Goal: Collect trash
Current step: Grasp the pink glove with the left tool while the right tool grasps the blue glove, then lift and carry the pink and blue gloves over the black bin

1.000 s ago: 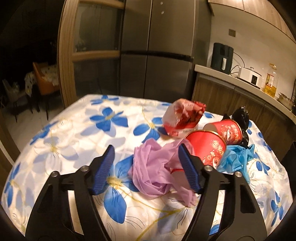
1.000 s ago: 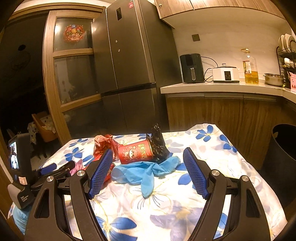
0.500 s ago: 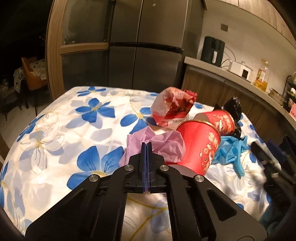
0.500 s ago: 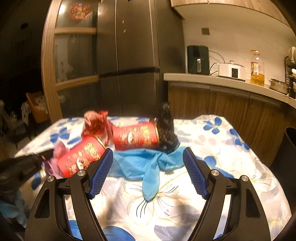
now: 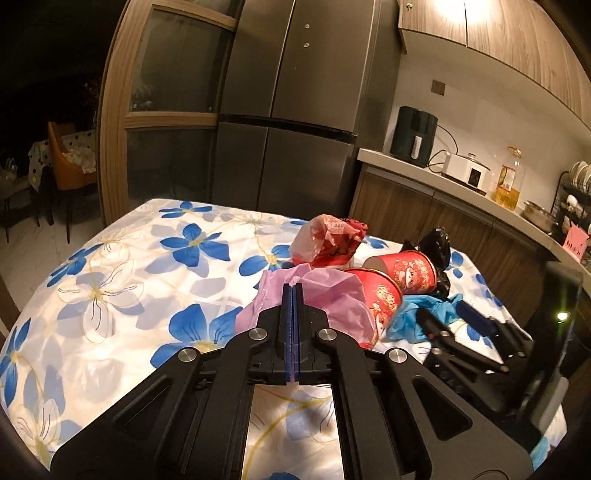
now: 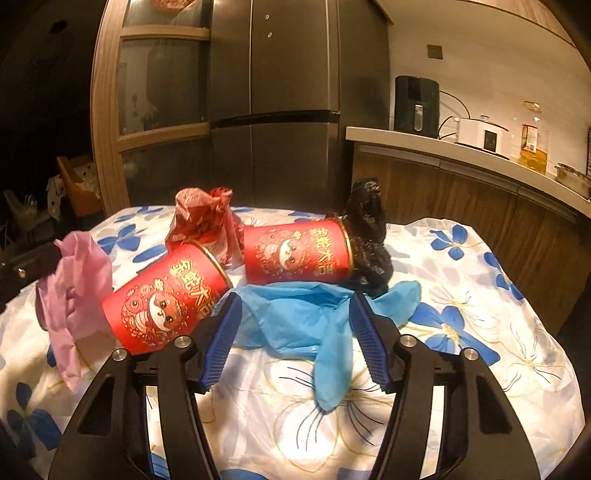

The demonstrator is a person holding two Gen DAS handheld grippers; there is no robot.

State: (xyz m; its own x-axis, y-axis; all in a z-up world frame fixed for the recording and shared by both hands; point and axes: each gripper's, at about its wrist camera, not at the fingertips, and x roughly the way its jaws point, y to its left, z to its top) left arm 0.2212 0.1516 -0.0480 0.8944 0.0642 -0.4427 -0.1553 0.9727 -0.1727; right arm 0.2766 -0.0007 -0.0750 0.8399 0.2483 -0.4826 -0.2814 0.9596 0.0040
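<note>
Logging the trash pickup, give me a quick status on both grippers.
Left gripper shut on pink bag. Right gripper open, straddling blue glove. Near red cup close beside right gripper's left finger.

Light: dim, warm amber; source top right above cabinets (image 5: 480,22) | Left side: doorway near black | Glare: soft sheen on fridge (image 6: 291,96) | Distortion: strong fisheye, dark corner vignette | Focus: right wrist view slightly soft, left view sharper.
</note>
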